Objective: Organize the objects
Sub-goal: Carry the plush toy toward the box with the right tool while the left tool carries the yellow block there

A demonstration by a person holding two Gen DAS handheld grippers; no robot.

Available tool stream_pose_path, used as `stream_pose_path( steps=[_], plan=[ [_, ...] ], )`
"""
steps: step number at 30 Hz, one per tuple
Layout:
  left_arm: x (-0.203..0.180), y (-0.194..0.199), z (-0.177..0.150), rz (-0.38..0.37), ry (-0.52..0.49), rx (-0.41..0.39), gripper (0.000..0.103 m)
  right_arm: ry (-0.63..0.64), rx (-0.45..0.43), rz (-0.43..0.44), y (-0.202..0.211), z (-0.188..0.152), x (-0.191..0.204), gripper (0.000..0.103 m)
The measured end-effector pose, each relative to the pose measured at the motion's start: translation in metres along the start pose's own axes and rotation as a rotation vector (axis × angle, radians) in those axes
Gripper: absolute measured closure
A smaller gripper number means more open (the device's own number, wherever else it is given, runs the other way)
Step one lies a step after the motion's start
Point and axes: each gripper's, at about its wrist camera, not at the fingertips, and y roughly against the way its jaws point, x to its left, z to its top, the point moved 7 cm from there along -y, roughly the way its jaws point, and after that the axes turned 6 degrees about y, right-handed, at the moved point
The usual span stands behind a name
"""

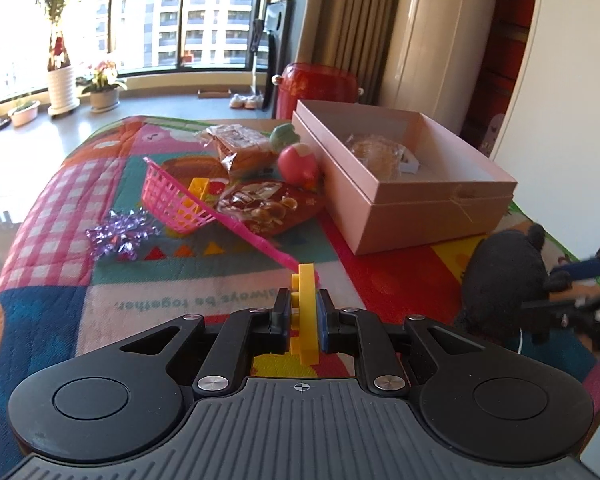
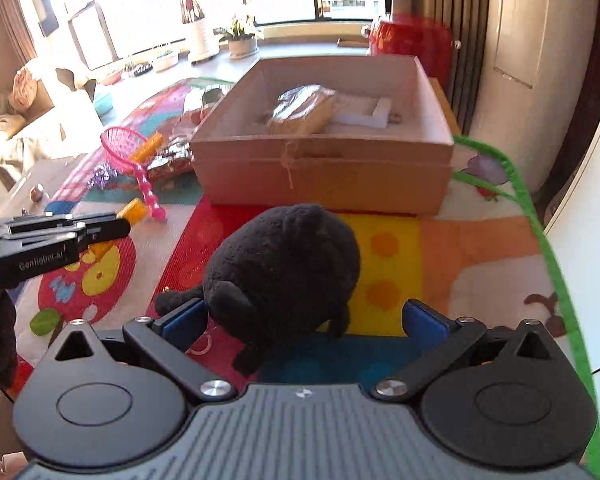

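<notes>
Over the quilt, my left gripper (image 1: pixel 303 312) is clamped on a yellow brick (image 1: pixel 305 316) — carrying looks underway; my right gripper (image 2: pixel 306 320) gapes beside the black plush (image 2: pixel 284 268); next, I judge, both go to the pink box (image 1: pixel 428 204).

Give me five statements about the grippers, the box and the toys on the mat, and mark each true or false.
1. The left hand-held gripper is shut on a yellow building block. True.
2. The right hand-held gripper is clamped on the black plush toy. False: its jaws stand open on either side of the toy.
3. The pink box is empty. False: a wrapped bread lies in it.
4. A second yellow block sits in the pink basket. True.
5. The purple bow lies inside the box. False: it lies on the mat beside the basket.
</notes>
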Motion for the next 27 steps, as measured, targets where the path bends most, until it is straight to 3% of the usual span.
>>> stream_pose_path(
  steps=[9,11,17,22,27],
  plan=[
    [-0.004,0.008,-0.015,-0.005,-0.039,0.031,0.087,-0.098,-0.030,0.024,-0.021,0.016,0.001,0.001],
    [-0.006,0.011,-0.017,-0.007,-0.051,0.035,0.087,-0.087,-0.022,0.022,-0.024,0.017,0.007,0.020],
    [-0.016,0.022,-0.017,-0.033,-0.080,0.035,0.087,-0.052,-0.046,0.023,0.001,0.016,0.012,0.022],
    [-0.035,0.028,0.020,-0.100,-0.093,-0.016,0.087,-0.068,-0.103,0.030,0.034,0.017,0.001,0.022],
    [-0.078,0.022,0.096,-0.155,-0.189,-0.179,0.087,-0.068,-0.167,0.002,0.056,0.023,-0.009,0.022]
  ],
)
